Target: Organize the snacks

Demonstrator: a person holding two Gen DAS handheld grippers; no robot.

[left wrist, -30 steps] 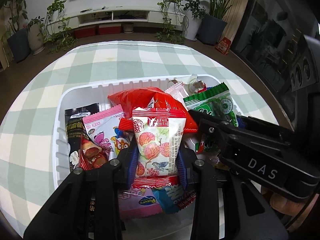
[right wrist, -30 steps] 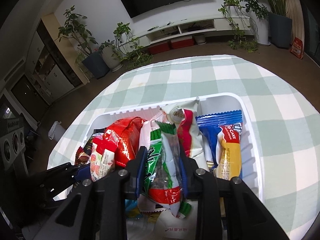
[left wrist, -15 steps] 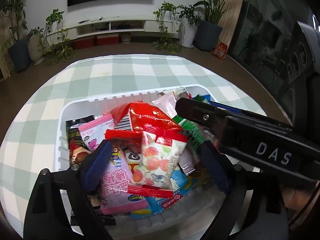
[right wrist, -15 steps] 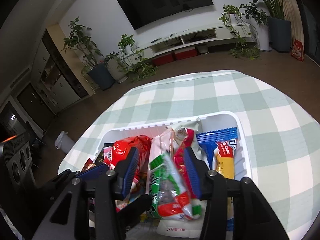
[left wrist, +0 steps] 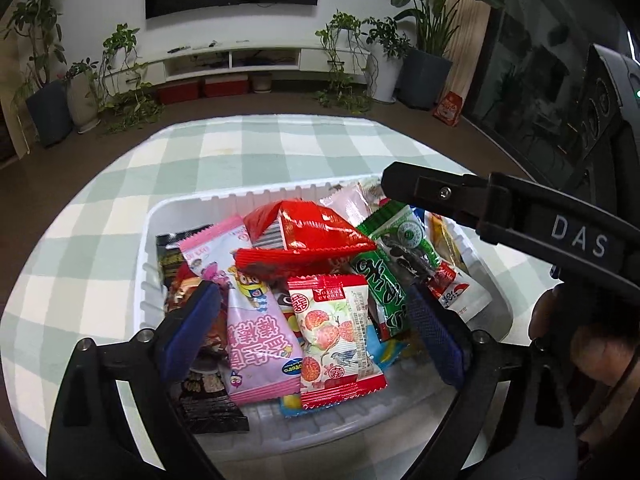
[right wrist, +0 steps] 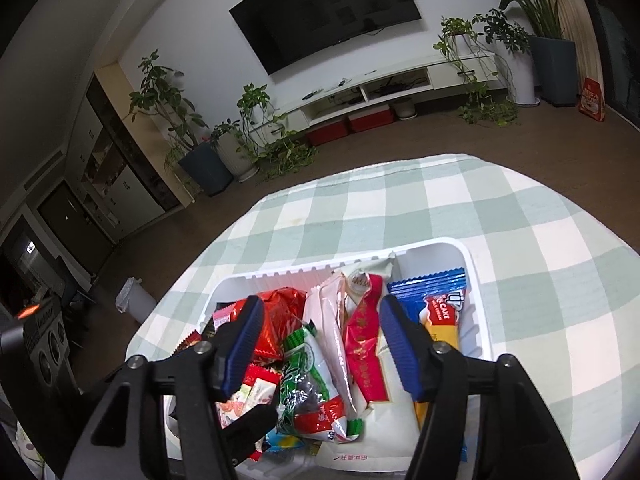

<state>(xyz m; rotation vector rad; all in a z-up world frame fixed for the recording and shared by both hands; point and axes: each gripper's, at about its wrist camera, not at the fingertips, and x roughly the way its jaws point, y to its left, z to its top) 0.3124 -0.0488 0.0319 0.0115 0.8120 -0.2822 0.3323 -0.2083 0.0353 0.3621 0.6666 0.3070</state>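
A white plastic tray (left wrist: 148,264) on the checked tablecloth holds several snack packets. In the left wrist view, a white-and-red fruit packet (left wrist: 336,336) lies on top, beside a pink packet (left wrist: 256,320), a red bag (left wrist: 308,232) and a green packet (left wrist: 392,256). My left gripper (left wrist: 312,320) is open and empty above them. In the right wrist view, my right gripper (right wrist: 320,340) is open and empty above the green packet (right wrist: 308,384), a red-and-white packet (right wrist: 364,344) and a blue cake packet (right wrist: 440,312) in the tray (right wrist: 476,304).
The right gripper's black arm (left wrist: 520,216) crosses over the tray's right side in the left wrist view. The round table (right wrist: 540,240) has a green-and-white checked cloth. Beyond it are brown floor, potted plants and a TV console.
Both grippers opened and let go: the left released the fruit packet, the right released the green packet. Both packets now lie in the tray, and both grippers have pulled back and up.
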